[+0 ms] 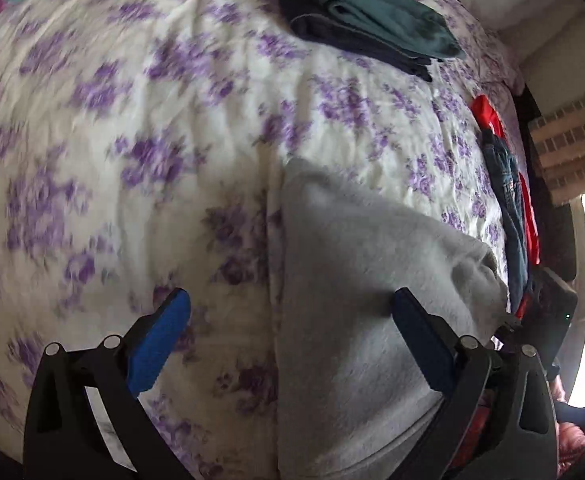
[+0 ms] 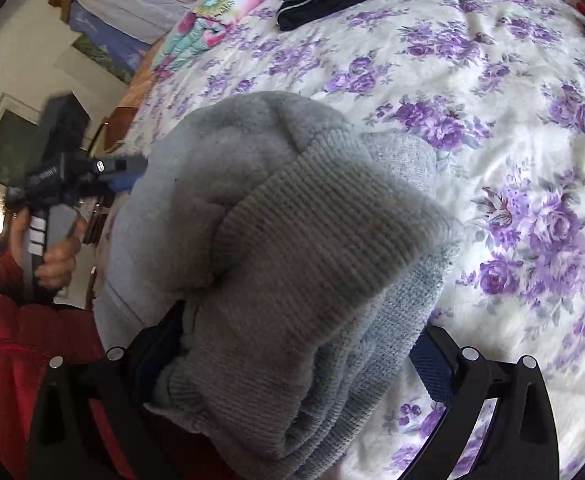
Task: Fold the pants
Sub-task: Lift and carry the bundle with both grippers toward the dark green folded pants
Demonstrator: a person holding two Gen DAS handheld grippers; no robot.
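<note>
Grey pants (image 2: 292, 240) — seemingly between right gripper (image 2: 292, 356) fingers

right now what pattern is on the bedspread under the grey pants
Purple flowers on white, clearest in the right wrist view: bedspread, grey pants.

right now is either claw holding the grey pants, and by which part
The right claw has the grey pants bunched between its fingers at the ribbed cuff end. The left claw is open and grips nothing.

Left gripper (image 1: 292, 316), jaws spread wide, sits low in its frame. Right gripper (image 2: 292, 360) jaws are clamped. A hand (image 2: 58, 256) grips the left handle at mid-left.
</note>
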